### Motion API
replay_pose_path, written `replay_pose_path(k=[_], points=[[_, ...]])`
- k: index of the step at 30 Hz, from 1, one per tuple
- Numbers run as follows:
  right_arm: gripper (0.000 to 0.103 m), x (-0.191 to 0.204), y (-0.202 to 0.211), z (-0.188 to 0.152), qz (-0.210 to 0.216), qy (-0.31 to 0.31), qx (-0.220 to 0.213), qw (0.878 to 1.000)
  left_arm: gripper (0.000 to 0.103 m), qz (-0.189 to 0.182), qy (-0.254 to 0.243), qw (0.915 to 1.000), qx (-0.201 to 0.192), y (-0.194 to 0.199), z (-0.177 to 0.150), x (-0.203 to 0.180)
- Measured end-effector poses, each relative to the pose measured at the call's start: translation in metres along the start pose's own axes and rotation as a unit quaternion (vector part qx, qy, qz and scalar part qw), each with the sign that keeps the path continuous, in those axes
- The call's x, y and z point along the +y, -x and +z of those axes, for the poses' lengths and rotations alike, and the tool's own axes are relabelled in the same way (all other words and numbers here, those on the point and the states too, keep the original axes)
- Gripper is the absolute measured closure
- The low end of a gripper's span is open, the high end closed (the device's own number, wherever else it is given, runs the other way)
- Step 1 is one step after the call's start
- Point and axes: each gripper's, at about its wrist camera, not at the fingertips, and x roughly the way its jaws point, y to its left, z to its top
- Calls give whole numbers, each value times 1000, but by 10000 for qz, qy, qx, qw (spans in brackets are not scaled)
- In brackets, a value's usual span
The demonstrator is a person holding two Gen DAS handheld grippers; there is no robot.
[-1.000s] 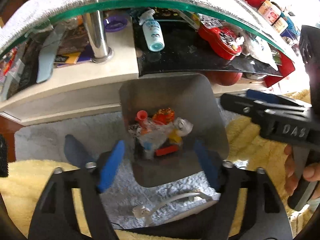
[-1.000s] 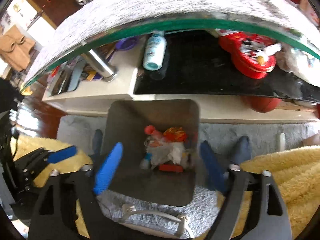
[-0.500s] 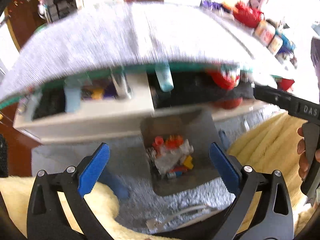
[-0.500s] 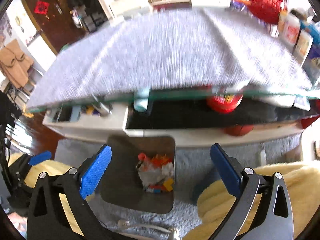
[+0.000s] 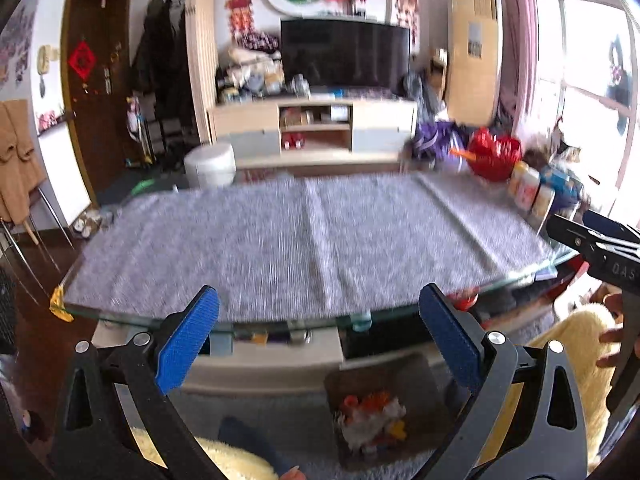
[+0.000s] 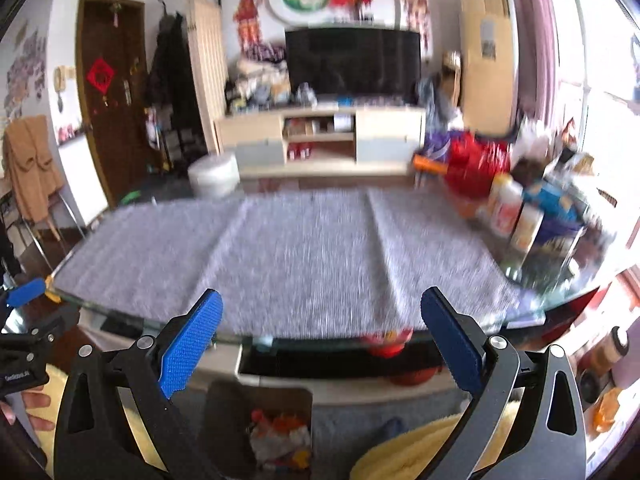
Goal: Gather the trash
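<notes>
A grey square bin [image 5: 416, 384] stands on the floor rug below the table edge, holding a heap of trash [image 5: 370, 420] in red, orange, white and yellow. It also shows in the right wrist view [image 6: 224, 412] with the trash [image 6: 280, 436] inside. My left gripper [image 5: 320, 344] is open and empty, raised above the bin and facing the table. My right gripper [image 6: 320, 340] is open and empty, at the same height. The right gripper shows at the right edge of the left wrist view [image 5: 600, 248].
A glass table under a grey cloth [image 5: 304, 240] fills the middle. Bottles and jars [image 6: 516, 212] and a red bag [image 6: 476, 164] stand at its far right. A lower shelf [image 5: 280, 356] holds clutter. Yellow fleece [image 6: 408, 452] lies at the bottom.
Both grippers have risen and tilted up from over the bin to face across the table top. Their jaws have opened wider. The bin has dropped to the bottom of both views.
</notes>
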Motion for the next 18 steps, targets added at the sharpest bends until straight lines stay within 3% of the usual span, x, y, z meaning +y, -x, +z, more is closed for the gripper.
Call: replay_pose_path(k=[5, 18], points=[[3, 2, 27, 10, -67, 95, -413, 9991, 8, 212, 13, 9988, -432, 23, 17, 0], [3, 5, 52, 19, -292, 60, -929, 9952, 8, 265, 209, 9952, -922, 49, 30, 7]])
